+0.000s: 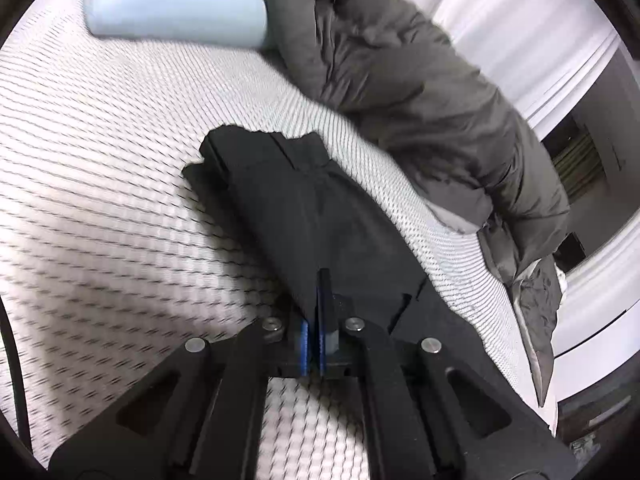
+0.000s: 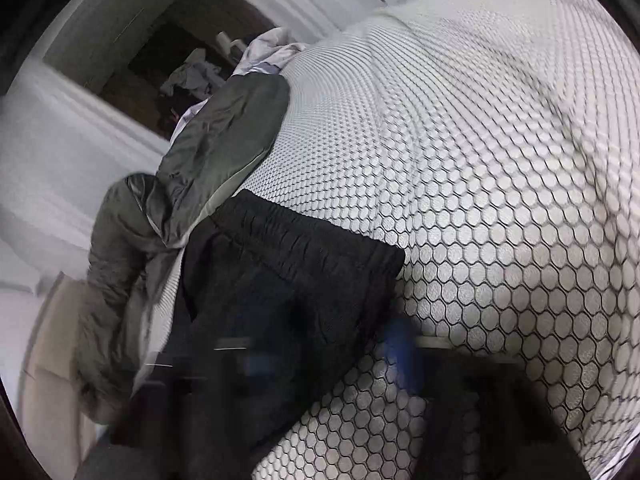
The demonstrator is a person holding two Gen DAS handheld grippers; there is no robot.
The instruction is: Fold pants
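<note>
Black pants (image 1: 304,216) lie on a white bed with a black honeycomb pattern (image 1: 100,184). In the left wrist view my left gripper (image 1: 318,300) is shut on the near edge of the pants, blue pads pressed together over the cloth. In the right wrist view the elastic waistband (image 2: 304,236) lies flat on the bed (image 2: 500,200). My right gripper (image 2: 332,344) is blurred by motion over the pants. One blue pad (image 2: 400,344) shows at the pants' right edge, another faintly at the left. The fingers stand apart.
A crumpled grey duvet (image 1: 420,92) lies along the bed's far side, beside the pants; it also shows in the right wrist view (image 2: 208,152). A pale blue pillow (image 1: 172,0) sits at the head. White wall moulding (image 1: 600,272) and a dark cluttered opening (image 2: 160,64) lie beyond the bed.
</note>
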